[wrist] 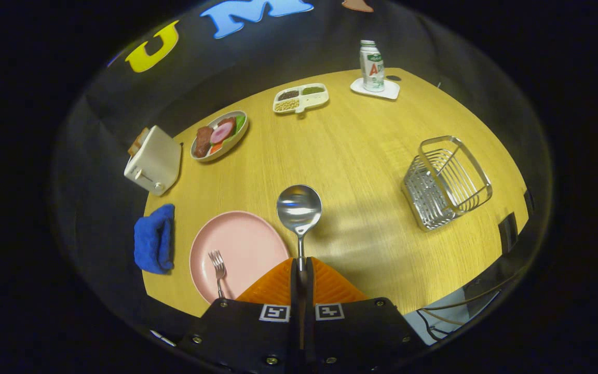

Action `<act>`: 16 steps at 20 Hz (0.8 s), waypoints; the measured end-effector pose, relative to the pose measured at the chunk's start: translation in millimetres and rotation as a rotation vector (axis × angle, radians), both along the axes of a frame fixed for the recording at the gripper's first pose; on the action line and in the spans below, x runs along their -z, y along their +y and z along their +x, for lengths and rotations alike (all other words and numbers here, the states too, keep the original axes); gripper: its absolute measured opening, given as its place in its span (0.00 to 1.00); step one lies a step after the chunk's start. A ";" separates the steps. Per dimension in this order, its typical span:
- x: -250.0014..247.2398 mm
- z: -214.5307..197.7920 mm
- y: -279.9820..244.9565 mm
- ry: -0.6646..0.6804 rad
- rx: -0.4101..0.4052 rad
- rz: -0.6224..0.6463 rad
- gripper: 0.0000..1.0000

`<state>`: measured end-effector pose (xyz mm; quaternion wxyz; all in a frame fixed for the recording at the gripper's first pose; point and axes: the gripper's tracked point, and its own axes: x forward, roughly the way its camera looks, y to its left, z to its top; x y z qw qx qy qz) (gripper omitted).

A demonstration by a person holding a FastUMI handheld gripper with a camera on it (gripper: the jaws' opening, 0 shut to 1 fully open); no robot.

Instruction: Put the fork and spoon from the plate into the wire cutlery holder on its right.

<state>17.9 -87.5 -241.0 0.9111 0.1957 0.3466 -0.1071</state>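
Spoon [299, 209]: clamped by its handle in the closed gripper [301, 270], apparently lifted clear of the table [361, 156]. Fork [218, 265] remains on the pink plate [236, 244]. Next: carry right, lower into wire holder [447, 182].

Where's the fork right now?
In the gripper view, the fork lies on the pink plate, just left of the gripper, which is shut on the spoon; the blue cloth sits further left.
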 end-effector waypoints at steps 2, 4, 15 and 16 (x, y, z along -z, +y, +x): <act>-9.8 -3.0 -20.1 -0.027 0.053 0.016 0.04; -18.9 -9.8 -40.4 -0.048 0.101 0.034 0.04; -24.9 -36.2 -113.7 -0.041 0.309 0.216 0.04; -23.7 -39.0 -116.6 -0.033 0.319 0.225 0.04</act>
